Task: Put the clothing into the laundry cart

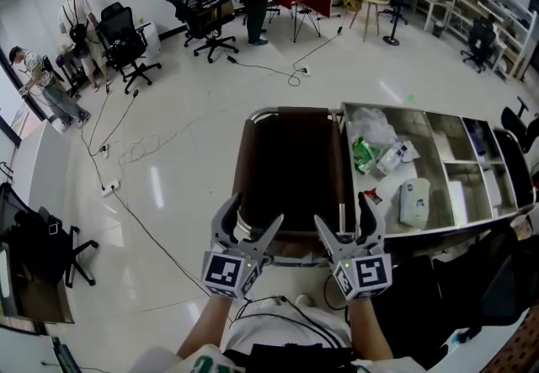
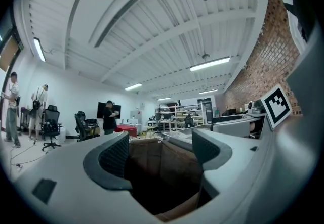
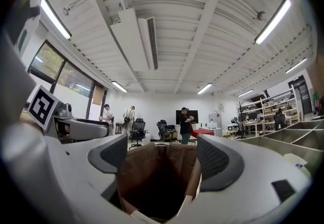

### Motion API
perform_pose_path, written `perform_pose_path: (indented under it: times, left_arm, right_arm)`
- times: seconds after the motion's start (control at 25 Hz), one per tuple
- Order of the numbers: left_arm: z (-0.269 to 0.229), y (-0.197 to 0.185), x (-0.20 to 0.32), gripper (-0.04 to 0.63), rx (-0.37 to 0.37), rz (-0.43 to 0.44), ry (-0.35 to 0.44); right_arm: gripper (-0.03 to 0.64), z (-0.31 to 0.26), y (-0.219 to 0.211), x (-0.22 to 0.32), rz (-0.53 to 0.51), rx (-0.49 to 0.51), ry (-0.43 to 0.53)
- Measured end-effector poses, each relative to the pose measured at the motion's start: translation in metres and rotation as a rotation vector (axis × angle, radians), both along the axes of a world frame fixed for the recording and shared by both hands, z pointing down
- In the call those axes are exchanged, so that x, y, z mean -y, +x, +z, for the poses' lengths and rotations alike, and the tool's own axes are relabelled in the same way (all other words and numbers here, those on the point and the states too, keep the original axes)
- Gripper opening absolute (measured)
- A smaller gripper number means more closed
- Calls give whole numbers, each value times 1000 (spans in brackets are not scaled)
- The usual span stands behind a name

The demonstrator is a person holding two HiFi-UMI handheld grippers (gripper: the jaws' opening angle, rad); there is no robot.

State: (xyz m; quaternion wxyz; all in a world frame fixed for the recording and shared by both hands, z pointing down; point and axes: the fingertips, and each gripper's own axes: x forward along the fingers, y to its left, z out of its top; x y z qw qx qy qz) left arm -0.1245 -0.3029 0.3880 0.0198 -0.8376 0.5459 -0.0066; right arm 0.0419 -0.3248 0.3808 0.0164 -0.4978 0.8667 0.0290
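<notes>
The laundry cart (image 1: 290,165) stands right in front of me, a metal frame that holds a deep brown bag with a dark inside. I see no clothing in the bag or in either gripper. My left gripper (image 1: 257,213) hovers over the bag's near rim, its jaws open and empty. Beside it, my right gripper (image 1: 343,211) is also open and empty. In the left gripper view, the left gripper (image 2: 161,152) looks down into the brown bag (image 2: 162,177). The right gripper view shows the right gripper (image 3: 162,158) above the same bag (image 3: 154,182).
A steel tray section (image 1: 472,194) joins the cart on the right, with compartments that hold plastic bags and bottles. Cables (image 1: 126,194) trail over the white floor on the left. Office chairs (image 1: 126,47) and several people stand far back. Dark chairs (image 1: 472,287) crowd my right.
</notes>
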Motion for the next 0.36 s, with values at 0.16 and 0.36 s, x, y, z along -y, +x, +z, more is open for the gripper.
perform_pose_path:
  times: [0.16, 0.36]
  left_arm:
    - [1, 6, 2, 391, -2, -4, 10]
    - [2, 17, 3, 391, -5, 5, 6]
  right_arm:
    - [456, -1, 5, 1, -8, -5, 5]
    - [456, 0, 12, 1, -20, -4, 4]
